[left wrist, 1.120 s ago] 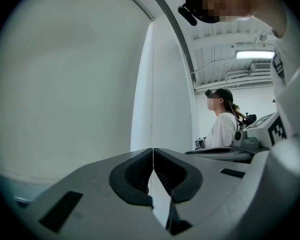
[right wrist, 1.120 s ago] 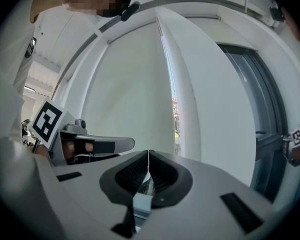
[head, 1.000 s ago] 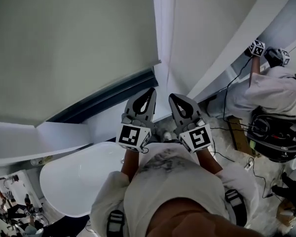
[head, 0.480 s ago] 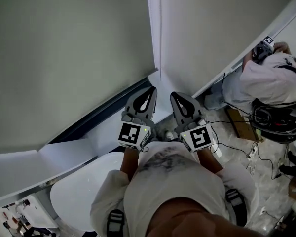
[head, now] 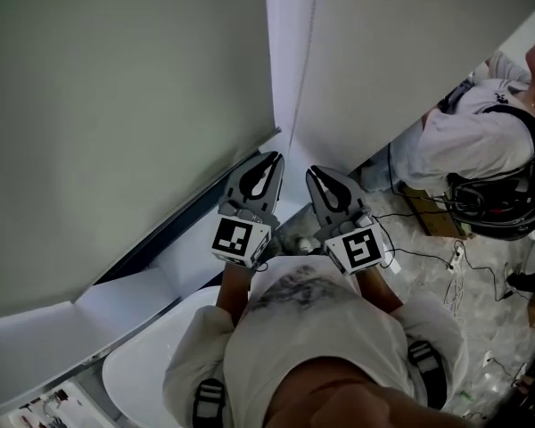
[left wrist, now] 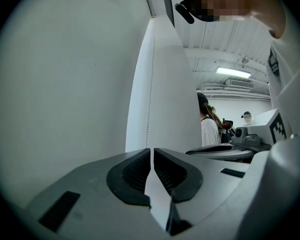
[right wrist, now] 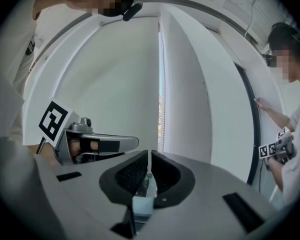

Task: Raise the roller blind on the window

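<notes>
Movement since a second ago: left gripper and right gripper, both pressed together, now sit closer beneath the roller blind's lower corner. Raising apparently hasn't begun.

Grey left tool and right tool bear marker cubes

Two grippers: the left gripper and the right gripper. Two roller blinds, one left of the white pillar and one right of it. One bead chain. One other person. One white tabletop.
</notes>
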A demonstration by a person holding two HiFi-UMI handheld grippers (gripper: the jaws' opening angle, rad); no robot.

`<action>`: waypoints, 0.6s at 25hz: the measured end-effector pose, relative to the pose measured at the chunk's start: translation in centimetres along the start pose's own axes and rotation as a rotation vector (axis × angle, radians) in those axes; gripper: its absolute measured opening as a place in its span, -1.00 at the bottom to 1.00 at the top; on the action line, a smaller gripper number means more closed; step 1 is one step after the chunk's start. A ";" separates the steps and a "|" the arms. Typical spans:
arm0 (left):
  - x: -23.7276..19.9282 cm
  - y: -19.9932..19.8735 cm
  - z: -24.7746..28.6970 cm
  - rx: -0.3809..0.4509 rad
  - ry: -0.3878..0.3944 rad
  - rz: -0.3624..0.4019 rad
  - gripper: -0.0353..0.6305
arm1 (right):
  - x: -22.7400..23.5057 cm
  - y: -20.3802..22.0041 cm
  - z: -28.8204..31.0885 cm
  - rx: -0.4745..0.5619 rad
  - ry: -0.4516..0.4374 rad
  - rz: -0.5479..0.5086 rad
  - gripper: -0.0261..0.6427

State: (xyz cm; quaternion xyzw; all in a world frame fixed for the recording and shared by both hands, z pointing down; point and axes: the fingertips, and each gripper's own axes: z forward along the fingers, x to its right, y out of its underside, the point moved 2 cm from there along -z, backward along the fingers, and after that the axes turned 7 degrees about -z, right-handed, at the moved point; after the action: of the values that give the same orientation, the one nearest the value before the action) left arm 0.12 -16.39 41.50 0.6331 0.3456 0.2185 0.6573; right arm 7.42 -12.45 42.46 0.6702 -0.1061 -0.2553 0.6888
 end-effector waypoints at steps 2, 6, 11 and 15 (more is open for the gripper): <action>0.2 -0.1 0.4 0.004 0.021 0.000 -0.87 | 0.0 0.3 -0.3 -0.023 0.011 -0.001 -0.73; 0.9 -0.2 1.4 -0.005 0.057 0.011 -0.74 | 0.4 -0.4 -1.0 -0.016 0.034 -0.004 -0.73; 0.9 -1.1 3.2 -0.004 0.076 0.011 -0.67 | 0.9 -0.2 -1.7 -0.064 0.054 0.002 -0.73; 0.3 -0.4 4.4 -0.020 0.077 0.019 -0.64 | 1.2 0.0 -1.9 -0.057 0.058 -0.001 -0.73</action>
State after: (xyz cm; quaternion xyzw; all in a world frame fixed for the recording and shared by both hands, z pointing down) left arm 3.51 -19.23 40.87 0.6208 0.3625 0.2523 0.6477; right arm 9.31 -11.41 42.04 0.6576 -0.0782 -0.2390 0.7102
